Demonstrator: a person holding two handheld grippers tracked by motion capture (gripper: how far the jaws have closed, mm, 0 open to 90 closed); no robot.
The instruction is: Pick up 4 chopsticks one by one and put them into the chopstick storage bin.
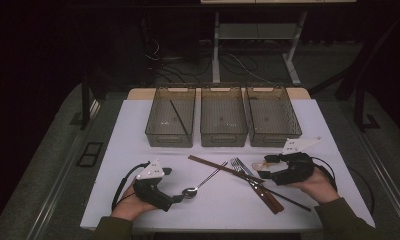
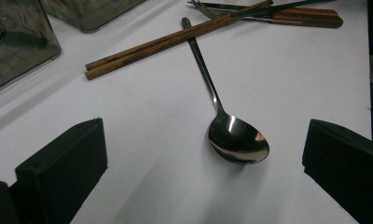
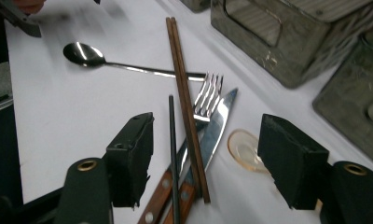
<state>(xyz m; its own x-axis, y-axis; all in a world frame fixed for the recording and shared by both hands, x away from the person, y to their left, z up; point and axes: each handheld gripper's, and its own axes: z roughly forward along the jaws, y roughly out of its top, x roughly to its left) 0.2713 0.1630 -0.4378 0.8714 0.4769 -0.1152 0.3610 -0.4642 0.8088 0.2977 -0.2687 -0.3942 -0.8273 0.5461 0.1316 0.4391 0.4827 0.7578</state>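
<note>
One spoon (image 2: 238, 142), three bins (image 1: 223, 117)

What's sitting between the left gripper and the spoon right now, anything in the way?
Nothing visible. The left gripper is open, and the spoon bowl lies on bare white table just ahead of its fingers. Only the far handle tip is tucked under the wooden chopsticks.

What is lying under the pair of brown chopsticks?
The brown chopsticks cross over the spoon handle, the fork and the knife. Where they cross, those parts are covered.
</note>
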